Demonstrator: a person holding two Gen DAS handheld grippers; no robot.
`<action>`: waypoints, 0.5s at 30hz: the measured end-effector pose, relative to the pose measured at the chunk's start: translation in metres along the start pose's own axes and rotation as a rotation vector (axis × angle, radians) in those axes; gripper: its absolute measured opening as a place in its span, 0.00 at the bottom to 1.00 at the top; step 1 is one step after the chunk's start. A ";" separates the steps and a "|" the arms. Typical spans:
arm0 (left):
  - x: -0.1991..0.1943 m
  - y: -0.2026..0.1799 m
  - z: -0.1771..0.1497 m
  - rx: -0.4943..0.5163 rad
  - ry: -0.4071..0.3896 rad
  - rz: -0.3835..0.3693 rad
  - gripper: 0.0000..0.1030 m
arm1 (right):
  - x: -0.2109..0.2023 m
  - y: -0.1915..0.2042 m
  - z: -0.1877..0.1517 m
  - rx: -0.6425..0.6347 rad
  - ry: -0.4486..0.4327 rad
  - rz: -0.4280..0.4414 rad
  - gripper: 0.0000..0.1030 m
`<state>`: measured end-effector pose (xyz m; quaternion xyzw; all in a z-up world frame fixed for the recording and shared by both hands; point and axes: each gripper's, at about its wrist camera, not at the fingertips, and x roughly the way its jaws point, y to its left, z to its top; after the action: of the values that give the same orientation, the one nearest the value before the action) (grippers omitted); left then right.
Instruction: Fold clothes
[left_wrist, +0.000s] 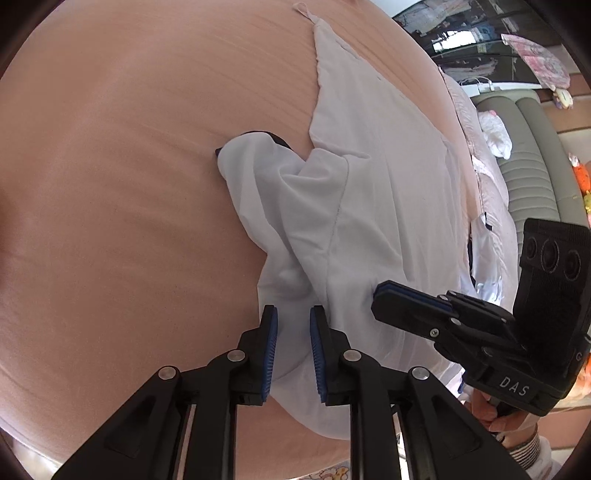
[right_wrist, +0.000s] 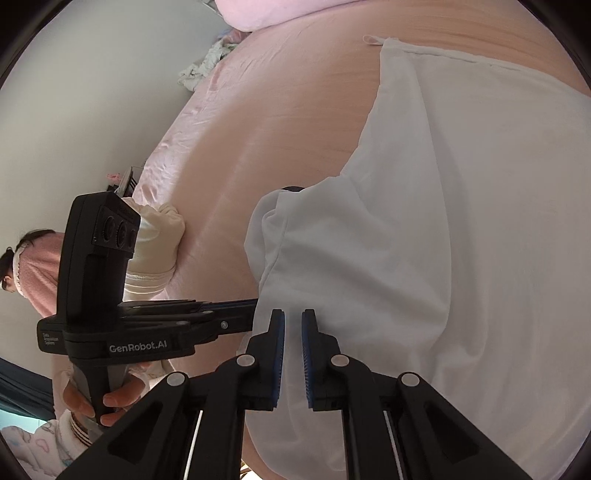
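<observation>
sheet (left_wrist: 110, 184) of pink covers the bed, and on it lies our white garment (left_wrist: 388, 192), spread mostly flat with a sleeve bunched toward its left edge. at that near edge our left gripper (left_wrist: 293, 354) has its jaws a little apart, white cloth showing between the pads, not clearly pinched. just to its right, our right gripper (left_wrist: 380, 295) is closed, seemingly on the cloth. the garment's long axis runs away from us, its far corner with a small loop (right_wrist: 371, 38) pointing to the far side of the bed. to fold well, we judge both grippers should pinch one layer only and lift evenly together.
</observation>
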<state>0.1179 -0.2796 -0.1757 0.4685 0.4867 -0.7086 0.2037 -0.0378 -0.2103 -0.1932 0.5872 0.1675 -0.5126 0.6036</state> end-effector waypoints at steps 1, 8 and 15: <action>-0.001 -0.002 0.000 0.019 0.001 0.019 0.20 | 0.001 -0.001 0.000 0.017 0.006 -0.005 0.07; -0.022 0.017 0.010 -0.096 -0.090 -0.090 0.52 | 0.008 0.000 0.010 0.129 0.008 0.046 0.10; -0.010 0.042 0.024 -0.212 -0.093 -0.079 0.51 | 0.018 0.015 0.037 0.173 0.070 0.051 0.51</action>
<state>0.1430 -0.3213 -0.1860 0.3915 0.5670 -0.6815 0.2464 -0.0327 -0.2537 -0.1907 0.6588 0.1285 -0.4889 0.5571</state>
